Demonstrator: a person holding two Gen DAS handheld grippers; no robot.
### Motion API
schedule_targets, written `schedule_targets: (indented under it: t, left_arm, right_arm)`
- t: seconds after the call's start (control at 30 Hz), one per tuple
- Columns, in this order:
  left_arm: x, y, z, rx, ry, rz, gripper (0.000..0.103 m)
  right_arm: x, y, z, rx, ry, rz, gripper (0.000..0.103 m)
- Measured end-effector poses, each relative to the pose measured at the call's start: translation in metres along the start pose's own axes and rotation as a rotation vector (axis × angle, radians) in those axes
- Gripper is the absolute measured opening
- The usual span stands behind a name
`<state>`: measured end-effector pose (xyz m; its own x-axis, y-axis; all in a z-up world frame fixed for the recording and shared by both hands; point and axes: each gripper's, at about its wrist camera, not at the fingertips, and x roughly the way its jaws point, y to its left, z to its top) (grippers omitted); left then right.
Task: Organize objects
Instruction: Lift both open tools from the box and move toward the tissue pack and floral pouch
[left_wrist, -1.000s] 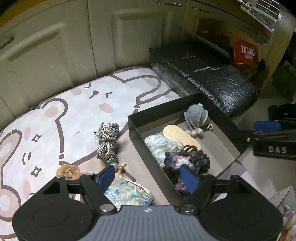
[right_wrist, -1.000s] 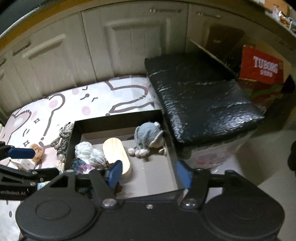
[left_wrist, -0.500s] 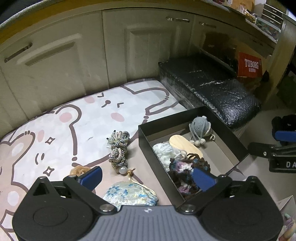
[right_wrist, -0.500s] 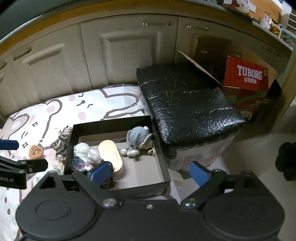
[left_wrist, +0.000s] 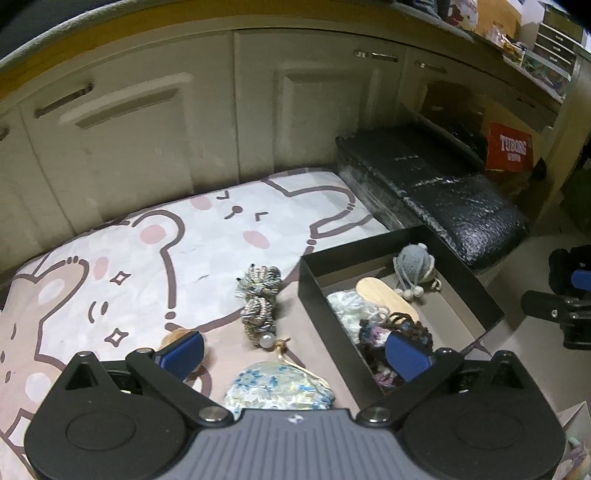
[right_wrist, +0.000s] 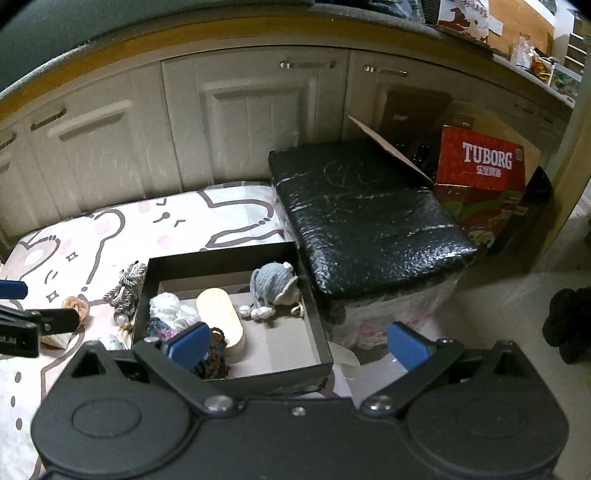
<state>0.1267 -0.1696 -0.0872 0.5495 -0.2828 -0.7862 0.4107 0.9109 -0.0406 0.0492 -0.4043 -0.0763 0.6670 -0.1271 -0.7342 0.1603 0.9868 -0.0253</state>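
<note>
A black open box (left_wrist: 491, 314) (right_wrist: 312, 321) sits on a bear-print mat (left_wrist: 147, 258). Inside it lie a grey knitted ball (left_wrist: 415, 260), a wooden oval (left_wrist: 384, 295), white yarn (left_wrist: 345, 304) and a dark crocheted piece (left_wrist: 376, 332). On the mat left of the box lie a grey braided cord (left_wrist: 260, 295), a blue floral pouch (left_wrist: 277, 391) and a tan flower piece (right_wrist: 75, 306). My left gripper (left_wrist: 295, 354) is open and empty above the pouch. My right gripper (right_wrist: 297, 341) is open and empty above the box's near wall.
A black bubble-wrapped block (right_wrist: 369, 214) stands right of the box. A red Tuborg carton (right_wrist: 484, 173) and open cardboard stand behind it. Cream cabinet doors (left_wrist: 147, 129) run along the back. Bare floor lies at the right.
Both grippers have opened wide and pulled back and up, so more of the mat, cabinets and box shows. The objects have not moved.
</note>
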Motion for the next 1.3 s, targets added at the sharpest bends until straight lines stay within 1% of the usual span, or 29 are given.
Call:
schedule_targets:
  t: [0.3, 0.47, 0.6, 0.77, 0.93, 1.07, 1.2, 1.3]
  left_arm:
    - [-0.01, 0.037, -0.005, -0.074, -0.027, 0.016, 0.103]
    - [-0.015, 0.059, -0.01, -0.083, -0.047, 0.065, 0.103]
    - [-0.02, 0.078, -0.015, -0.109, -0.053, 0.092, 0.103]
    - [-0.026, 0.106, -0.021, -0.17, -0.075, 0.13, 0.103]
    - [-0.03, 0.131, -0.028, -0.24, -0.098, 0.171, 0.103]
    - [-0.03, 0.148, -0.032, -0.285, -0.107, 0.185, 0.103]
    - [-0.026, 0.158, -0.036, -0.302, -0.106, 0.207, 0.103]
    - [-0.022, 0.162, -0.038, -0.297, -0.106, 0.235, 0.103]
  right_arm:
    - [0.002, 0.011, -0.001, -0.01, -0.025, 0.016, 0.103]
    - [0.007, 0.027, 0.002, -0.031, -0.044, 0.047, 0.103]
    - [0.01, 0.049, 0.005, -0.055, -0.065, 0.088, 0.103]
    - [0.014, 0.078, 0.005, -0.092, -0.087, 0.145, 0.103]
    - [0.022, 0.106, 0.004, -0.128, -0.094, 0.193, 0.103]
    - [0.03, 0.126, 0.001, -0.155, -0.096, 0.229, 0.103]
    - [0.039, 0.144, -0.004, -0.19, -0.096, 0.255, 0.103]
    - [0.045, 0.157, -0.008, -0.233, -0.098, 0.268, 0.103]
